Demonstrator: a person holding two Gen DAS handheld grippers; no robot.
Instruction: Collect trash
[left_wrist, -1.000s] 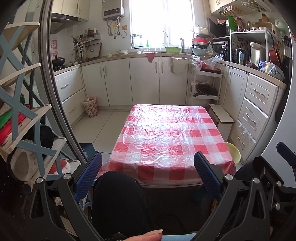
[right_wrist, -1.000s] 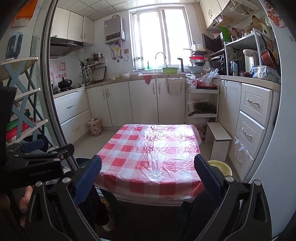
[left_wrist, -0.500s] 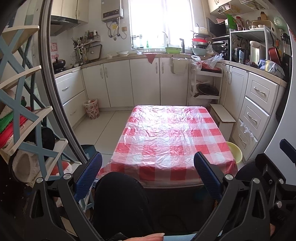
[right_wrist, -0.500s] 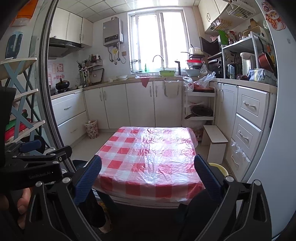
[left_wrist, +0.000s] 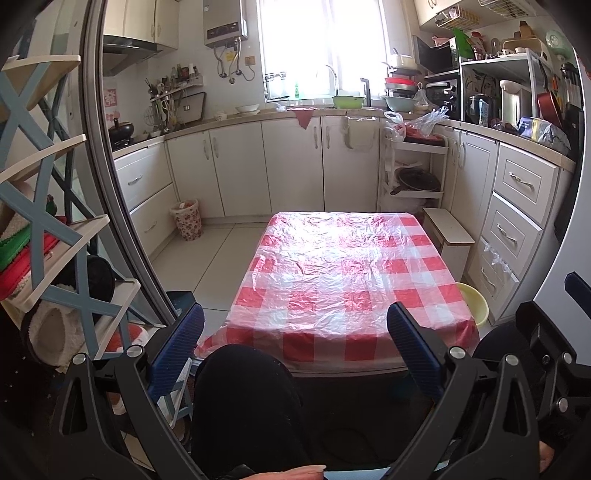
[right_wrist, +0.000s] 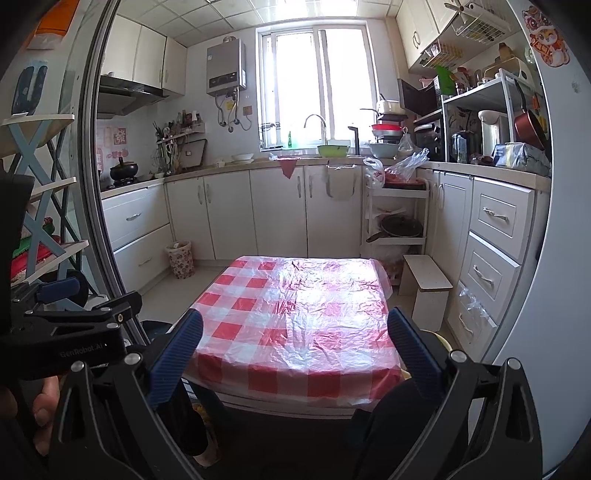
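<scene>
A table under a red-and-white checked plastic cloth (left_wrist: 343, 273) (right_wrist: 299, 317) fills the middle of both views; no loose trash shows on it. A small flowered waste bin (left_wrist: 186, 219) (right_wrist: 180, 259) stands on the floor by the left cabinets. My left gripper (left_wrist: 295, 347) is open, held low before the table's near edge, above a person's dark-clothed knee (left_wrist: 243, 398). My right gripper (right_wrist: 295, 347) is open too, a little higher, with nothing between its blue fingers (right_wrist: 177, 354). The left gripper's body (right_wrist: 70, 339) shows at the right wrist view's left edge.
White cabinets and drawers (left_wrist: 517, 206) line the back and right walls. A small wooden stool (left_wrist: 448, 232) and a yellow basin (left_wrist: 472, 302) sit right of the table. A blue-and-white shelf rack (left_wrist: 48, 229) stands at the left, beside a curved door frame. Plastic bags (right_wrist: 402, 166) lie on a white trolley.
Both views have tilted slightly upward, so the table sits a little lower and farther off. Both grippers stay open and empty.
</scene>
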